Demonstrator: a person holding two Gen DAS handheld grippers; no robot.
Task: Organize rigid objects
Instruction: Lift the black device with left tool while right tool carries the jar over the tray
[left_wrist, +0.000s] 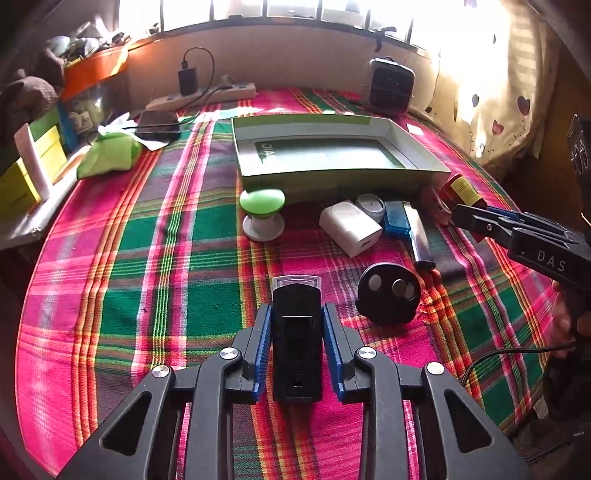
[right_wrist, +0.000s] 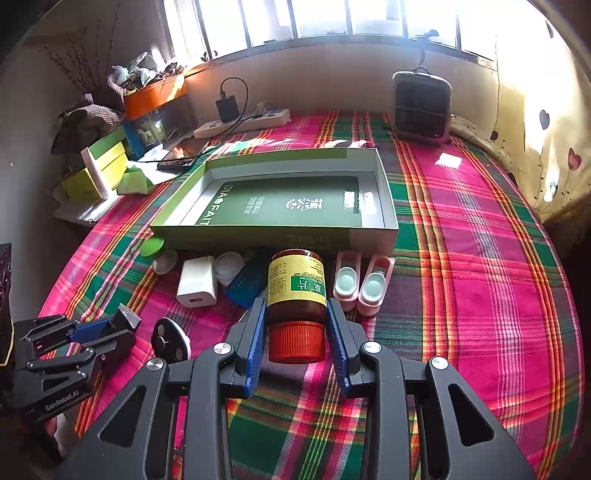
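Plaid cloth in pink and green covered the worktop. The left hand-held gripper had a black rectangular device between its blue pads; the jaws stood narrow and looked closed on its sides, and its clear far end rested on the cloth. The right hand-held gripper was clamped on a brown bottle with an orange cap, lying just before the open green box. Near the box wall lay a white charger, a blue case, partly hidden behind the bottle, and two pink holders. A black round thing lay beside the left gripper; what it was I could not tell. The green knob was cut off in the right view.
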